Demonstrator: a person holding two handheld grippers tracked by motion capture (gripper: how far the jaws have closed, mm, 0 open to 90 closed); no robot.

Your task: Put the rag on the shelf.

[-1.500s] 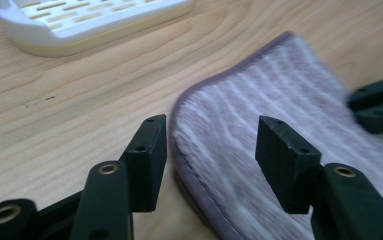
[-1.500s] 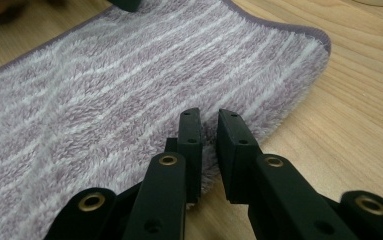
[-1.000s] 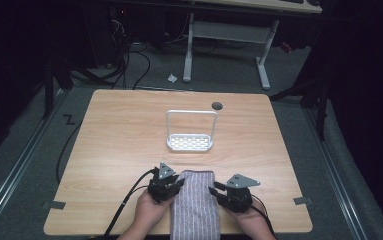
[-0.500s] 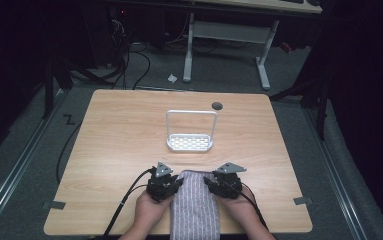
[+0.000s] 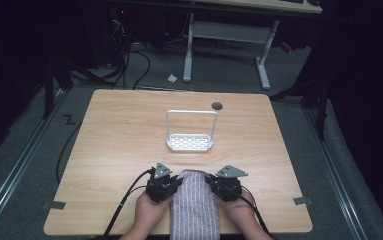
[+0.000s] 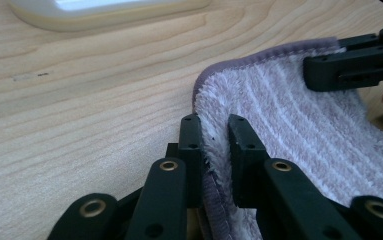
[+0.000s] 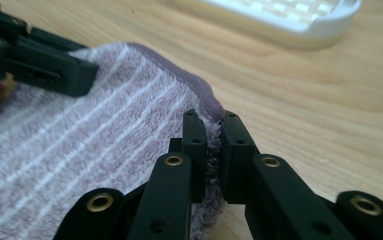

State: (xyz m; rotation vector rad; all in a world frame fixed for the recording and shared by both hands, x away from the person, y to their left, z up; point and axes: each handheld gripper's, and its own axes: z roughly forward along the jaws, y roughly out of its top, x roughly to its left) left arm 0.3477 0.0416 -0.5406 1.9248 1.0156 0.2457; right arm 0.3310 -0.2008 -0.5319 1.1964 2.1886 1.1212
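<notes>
Striped towel (image 5: 194,205), long axis front-to-back, far corners pinched in both grippers' closed fingers (image 6: 191,145).

Light wooden table (image 5: 119,150), square-ish, standing on grey floor (image 5: 24,165). Near its middle sits a white rack (image 5: 190,142) with a perforated base and an upright loop handle. Just behind it, a small dark round hole (image 5: 217,105) near the far edge. At the near edge lies a striped purple towel (image 5: 195,210), running off the table's front.
</notes>
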